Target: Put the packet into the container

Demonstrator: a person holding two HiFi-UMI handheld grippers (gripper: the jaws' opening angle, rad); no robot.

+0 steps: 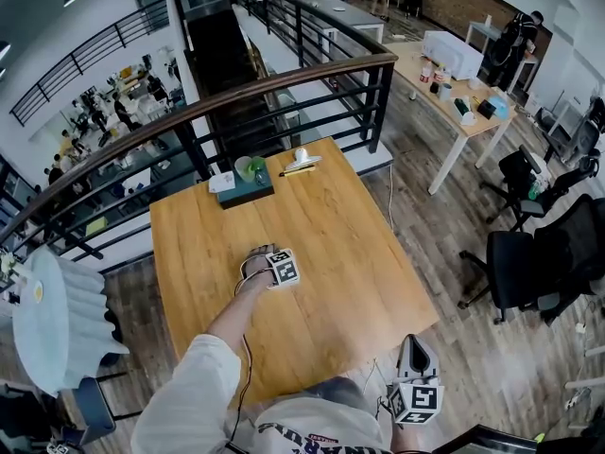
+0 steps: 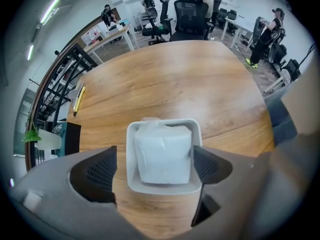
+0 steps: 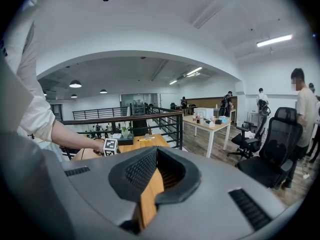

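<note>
A white packet point(image 2: 164, 151) sits inside a white square container point(image 2: 162, 189) on the wooden table point(image 1: 326, 235). In the left gripper view my left gripper point(image 2: 155, 164) stands open astride the container, one dark pad on each side, neither pressing on the packet. From the head view the left gripper point(image 1: 257, 261) is near the table's middle and covers the container. My right gripper point(image 1: 416, 350) hangs off the table's near right corner, by my lap. In its own view the right gripper point(image 3: 157, 156) has its jaws together with nothing between them.
A dark green box with a small plant point(image 1: 244, 185) and a yellow pencil point(image 1: 298, 169) lie at the table's far edge. A black railing point(image 1: 284, 78) runs behind the table. Black office chairs point(image 1: 529, 263) stand to the right.
</note>
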